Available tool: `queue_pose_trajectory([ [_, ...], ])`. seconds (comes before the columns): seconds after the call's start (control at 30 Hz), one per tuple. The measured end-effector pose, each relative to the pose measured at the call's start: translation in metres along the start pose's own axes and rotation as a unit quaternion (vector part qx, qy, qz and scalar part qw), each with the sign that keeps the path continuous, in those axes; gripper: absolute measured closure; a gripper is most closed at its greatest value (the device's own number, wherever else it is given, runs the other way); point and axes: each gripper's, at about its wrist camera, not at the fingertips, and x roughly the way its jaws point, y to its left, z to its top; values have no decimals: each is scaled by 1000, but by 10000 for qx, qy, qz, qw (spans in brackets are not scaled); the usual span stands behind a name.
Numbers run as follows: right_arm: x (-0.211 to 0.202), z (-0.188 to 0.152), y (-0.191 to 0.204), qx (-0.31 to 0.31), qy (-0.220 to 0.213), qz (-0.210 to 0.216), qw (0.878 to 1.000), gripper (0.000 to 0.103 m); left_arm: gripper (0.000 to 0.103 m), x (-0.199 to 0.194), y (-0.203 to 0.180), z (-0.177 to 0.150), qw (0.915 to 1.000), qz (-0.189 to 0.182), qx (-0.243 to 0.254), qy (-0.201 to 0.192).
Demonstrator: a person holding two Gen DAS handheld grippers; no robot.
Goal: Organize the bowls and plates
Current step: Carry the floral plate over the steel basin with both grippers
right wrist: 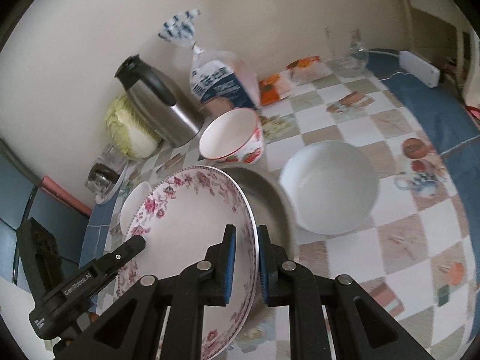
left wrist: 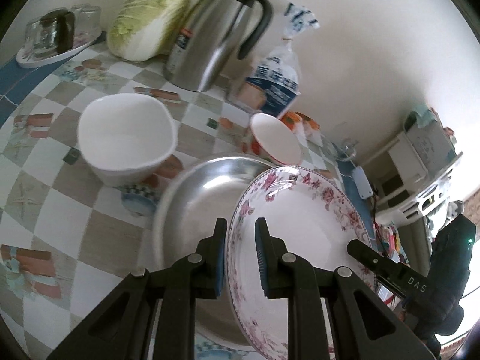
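Note:
A pink-flowered plate (left wrist: pixel 300 219) (right wrist: pixel 192 216) is held tilted over a steel plate (left wrist: pixel 204 192) (right wrist: pixel 270 198) on the table. My left gripper (left wrist: pixel 240 225) is shut on the flowered plate's rim from one side. My right gripper (right wrist: pixel 246 231) is shut on its rim from the opposite side. A plain white bowl (left wrist: pixel 126 138) (right wrist: pixel 330 186) stands beside the steel plate. A red-flowered bowl (left wrist: pixel 274 142) (right wrist: pixel 231 138) stands behind it. Another white dish (right wrist: pixel 133 201) shows partly behind the flowered plate in the right wrist view.
A steel jug (left wrist: pixel 216 36) (right wrist: pixel 159 105), a cabbage (left wrist: pixel 147 18) (right wrist: pixel 129 129) and a bagged loaf (left wrist: pixel 276 81) (right wrist: pixel 219 81) stand against the wall. A tray of glasses (left wrist: pixel 57 36) (right wrist: pixel 105 174) sits at one end. A glass jar (right wrist: pixel 351 57) and white adapter (right wrist: pixel 420 69) lie at the other.

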Motion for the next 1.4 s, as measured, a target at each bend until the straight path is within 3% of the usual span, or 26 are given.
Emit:
queue_pose_trajectory([
  [0.33, 34, 5, 19, -164, 255, 83, 9995, 88, 84, 7, 26, 10, 9996, 171, -212, -21],
  [1.4, 62, 3, -20, 124, 562, -363, 9977, 88, 84, 66, 8, 11, 9975, 510, 134, 479],
])
